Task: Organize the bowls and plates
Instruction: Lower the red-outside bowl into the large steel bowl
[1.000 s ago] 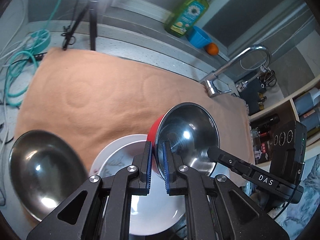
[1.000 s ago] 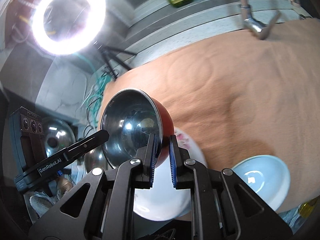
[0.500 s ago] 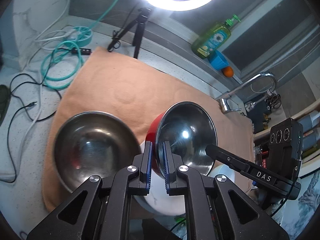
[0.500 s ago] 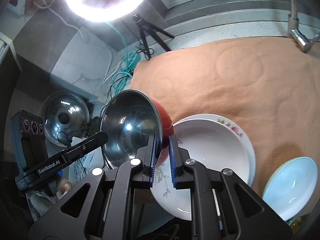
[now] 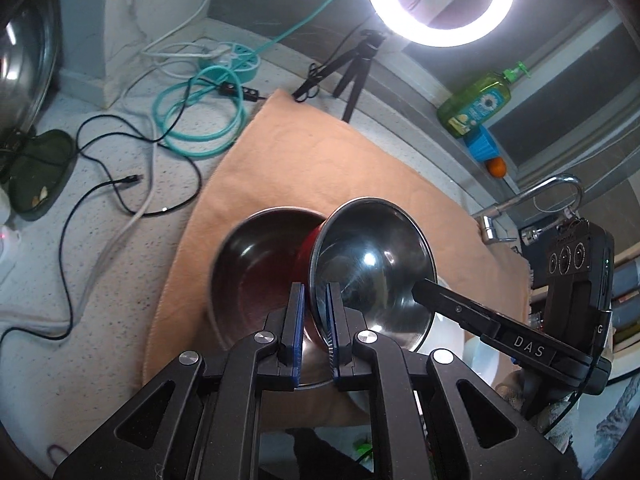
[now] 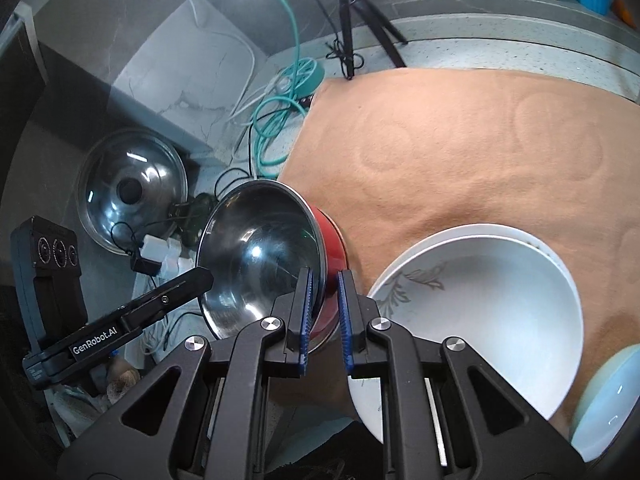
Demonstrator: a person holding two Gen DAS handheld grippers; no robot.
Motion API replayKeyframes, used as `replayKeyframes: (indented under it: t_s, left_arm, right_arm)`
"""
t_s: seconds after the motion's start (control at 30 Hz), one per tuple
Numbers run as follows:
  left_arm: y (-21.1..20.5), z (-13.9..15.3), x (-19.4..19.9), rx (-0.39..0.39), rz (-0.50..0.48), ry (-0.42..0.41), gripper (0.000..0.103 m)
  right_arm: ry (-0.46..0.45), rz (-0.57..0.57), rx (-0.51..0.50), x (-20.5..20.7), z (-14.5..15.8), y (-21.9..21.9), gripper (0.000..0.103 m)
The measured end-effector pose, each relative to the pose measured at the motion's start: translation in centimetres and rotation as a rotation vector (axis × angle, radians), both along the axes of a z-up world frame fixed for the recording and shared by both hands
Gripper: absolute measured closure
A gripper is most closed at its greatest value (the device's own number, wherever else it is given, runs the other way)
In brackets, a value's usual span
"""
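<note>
Together, the left gripper and the right gripper pinch opposite edges of the red bowl, holding it tilted above the near-left part of the orange mat. Left of it lies a steel bowl; to the right sit a white floral bowl and a pale blue bowl.
</note>
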State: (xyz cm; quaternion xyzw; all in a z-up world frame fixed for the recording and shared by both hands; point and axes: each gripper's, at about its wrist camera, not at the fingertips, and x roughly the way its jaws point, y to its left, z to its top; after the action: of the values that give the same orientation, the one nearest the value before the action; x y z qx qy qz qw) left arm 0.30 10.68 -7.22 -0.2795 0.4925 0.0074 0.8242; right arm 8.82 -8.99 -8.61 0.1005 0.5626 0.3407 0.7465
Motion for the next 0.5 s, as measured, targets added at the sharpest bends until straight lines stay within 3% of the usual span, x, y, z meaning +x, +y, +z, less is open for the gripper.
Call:
replayKeyframes:
  t_s: [0.5]
  left_arm:
    - [0.3,-2.5,1.1,0.145,-0.046,0.105,0.094]
  right_arm:
    - [0.010,0.078,-0.129,0.2,-3.7,4.0,0.090]
